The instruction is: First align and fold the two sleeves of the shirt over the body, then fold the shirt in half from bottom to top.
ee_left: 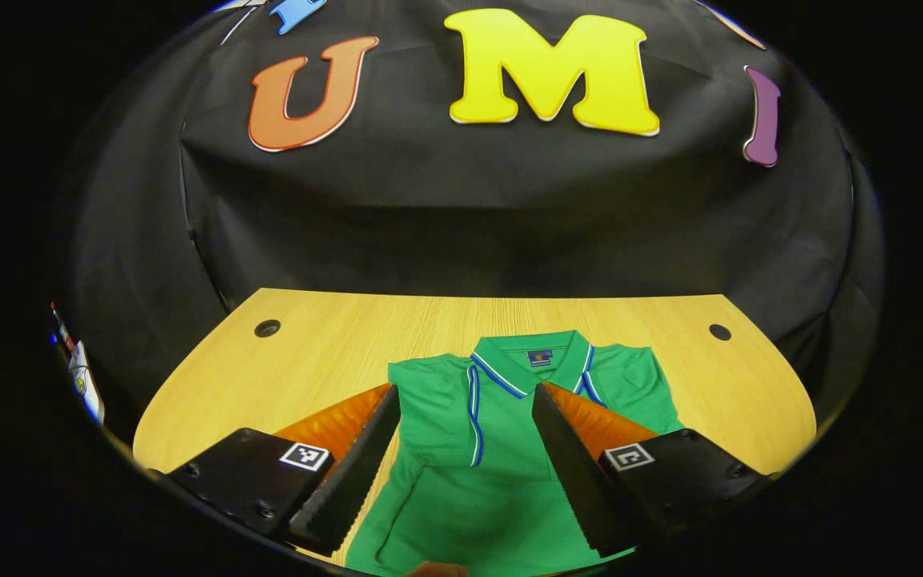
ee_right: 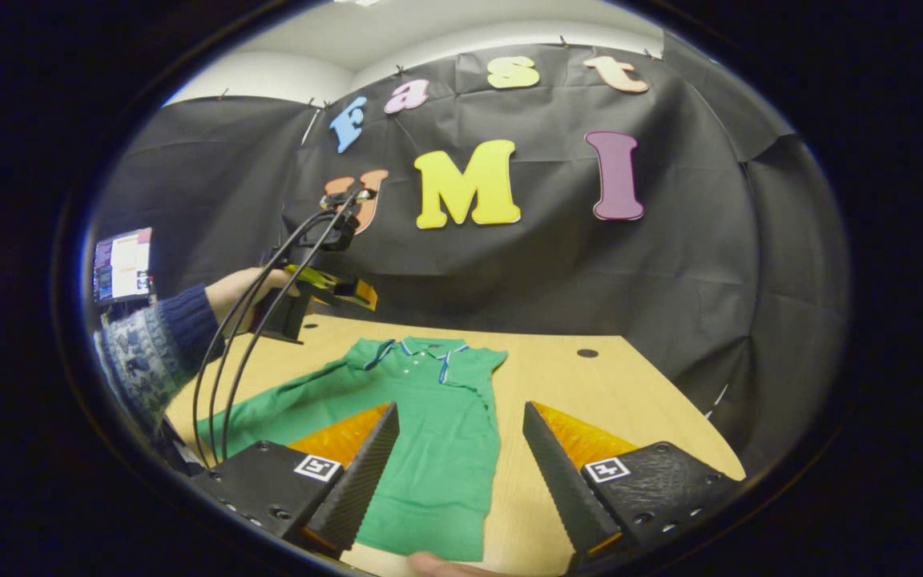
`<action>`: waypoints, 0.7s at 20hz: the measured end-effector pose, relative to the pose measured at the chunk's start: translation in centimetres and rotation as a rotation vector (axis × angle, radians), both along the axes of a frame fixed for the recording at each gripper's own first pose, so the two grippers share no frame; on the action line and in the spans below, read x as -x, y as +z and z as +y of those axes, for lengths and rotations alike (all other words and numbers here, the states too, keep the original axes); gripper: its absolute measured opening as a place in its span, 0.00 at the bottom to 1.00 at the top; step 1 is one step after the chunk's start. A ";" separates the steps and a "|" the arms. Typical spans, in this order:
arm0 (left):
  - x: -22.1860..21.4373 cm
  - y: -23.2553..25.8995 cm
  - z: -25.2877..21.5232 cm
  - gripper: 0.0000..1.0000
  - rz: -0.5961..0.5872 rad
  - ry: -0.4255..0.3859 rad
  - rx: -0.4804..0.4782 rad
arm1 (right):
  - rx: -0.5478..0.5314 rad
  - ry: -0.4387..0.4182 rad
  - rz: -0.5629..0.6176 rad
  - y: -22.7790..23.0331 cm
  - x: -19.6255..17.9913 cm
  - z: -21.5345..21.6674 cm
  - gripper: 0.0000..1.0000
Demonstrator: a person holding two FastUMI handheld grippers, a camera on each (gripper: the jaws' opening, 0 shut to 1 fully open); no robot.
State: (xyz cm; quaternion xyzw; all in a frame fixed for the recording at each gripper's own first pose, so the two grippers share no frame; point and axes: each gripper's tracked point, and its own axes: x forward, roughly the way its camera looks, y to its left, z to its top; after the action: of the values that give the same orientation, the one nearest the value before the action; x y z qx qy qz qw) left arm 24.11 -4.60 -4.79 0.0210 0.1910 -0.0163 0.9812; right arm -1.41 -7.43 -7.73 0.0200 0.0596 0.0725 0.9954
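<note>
A green polo shirt [ee_left: 493,481] with blue-and-white trim lies flat on the wooden table [ee_left: 317,353], collar at the far end. My left gripper [ee_left: 465,390] hovers open above the chest, one finger on each side of the collar. In the right gripper view the shirt [ee_right: 429,433] has one sleeve [ee_right: 269,417] stretched out to the left, and its right edge [ee_right: 492,393] looks tucked in. My right gripper [ee_right: 459,407] is open above the lower body of the shirt. Farther off, a hand holds the left gripper [ee_right: 349,292] above the table's far left.
The tabletop [ee_right: 574,385] has round cable holes [ee_left: 267,328] [ee_left: 719,331] [ee_right: 587,353] near its back corners. Black cables [ee_right: 245,353] hang from the left gripper down past the table's left edge. A lit screen [ee_right: 121,264] stands at the far left.
</note>
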 end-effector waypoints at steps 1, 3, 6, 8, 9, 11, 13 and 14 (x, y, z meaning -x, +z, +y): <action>1.3 0.8 0.5 1.00 -0.009 -0.004 -0.005 | -0.013 -0.006 -0.004 0.4 0.2 0.2 0.95; 4.1 2.4 1.8 1.00 -0.040 -0.005 -0.034 | -0.041 -0.020 0.003 0.9 0.7 0.8 0.94; 8.8 4.1 3.4 1.00 -0.101 -0.016 -0.059 | -0.049 -0.024 -0.009 2.0 1.6 1.7 0.94; 12.2 4.2 5.5 1.00 -0.120 0.020 -0.084 | -0.034 -0.038 -0.034 2.6 2.2 2.0 0.94; 13.8 4.1 6.4 1.00 -0.133 0.034 -0.087 | -0.029 -0.046 -0.039 2.7 2.4 2.2 0.94; 16.6 3.2 7.5 1.00 -0.148 0.043 -0.084 | -0.031 -0.059 -0.034 2.1 2.8 2.5 0.94; 19.3 1.8 8.7 1.00 -0.163 0.054 -0.072 | -0.021 -0.078 -0.014 1.2 2.9 2.4 0.94; 20.6 0.8 9.5 1.00 -0.167 0.071 -0.064 | -0.011 -0.082 -0.003 0.6 3.0 2.3 0.94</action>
State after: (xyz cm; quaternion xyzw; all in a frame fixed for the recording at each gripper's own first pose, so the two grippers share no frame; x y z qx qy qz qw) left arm 3.53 4.92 -4.03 0.0468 0.1098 0.0264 0.9925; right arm -4.38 -5.11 -7.14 0.0278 0.0569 0.0319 0.9975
